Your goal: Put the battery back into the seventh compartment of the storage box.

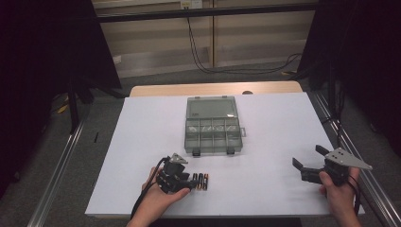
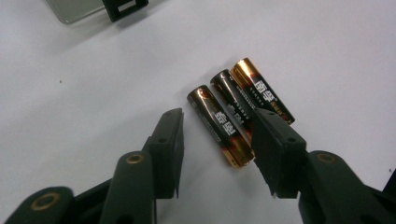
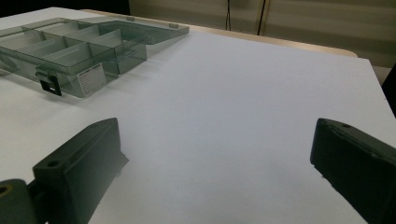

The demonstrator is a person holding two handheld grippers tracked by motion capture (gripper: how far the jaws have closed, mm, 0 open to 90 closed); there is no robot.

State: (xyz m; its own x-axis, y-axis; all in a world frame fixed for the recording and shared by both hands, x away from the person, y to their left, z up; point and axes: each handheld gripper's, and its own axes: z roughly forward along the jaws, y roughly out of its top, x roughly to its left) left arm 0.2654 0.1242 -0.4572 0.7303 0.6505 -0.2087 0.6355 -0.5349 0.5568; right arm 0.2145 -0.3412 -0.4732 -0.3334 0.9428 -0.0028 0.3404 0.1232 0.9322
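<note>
So I've got the left hand-held gripper (image 2: pixel 217 140) down low over the white surface (image 1: pixel 265 142), jaws partly open and straddling the batteries (image 2: pixel 240 109). There are three of them, black and gold, lying side by side and touching each other. From the left gripper view, the nearest battery (image 2: pixel 219 125) sits in the gap between my two jaws, closer to the right jaw, and that jaw's tip covers the near ends of the other two. The left jaw stands clear of it with bare surface in between, so I can't call it a grip; the pads aren't pressing on anything that I can see. The compartment box (image 1: pixel 213 127) is out ahead of this hand-held gripper, lid flipped open away from me, one of its black latches just peeking in at the top of the left gripper view.

The right hand-held gripper (image 1: pixel 309 161) is well off to the side, jaws wide open, nothing between them, the box far off ahead and to its left
</note>
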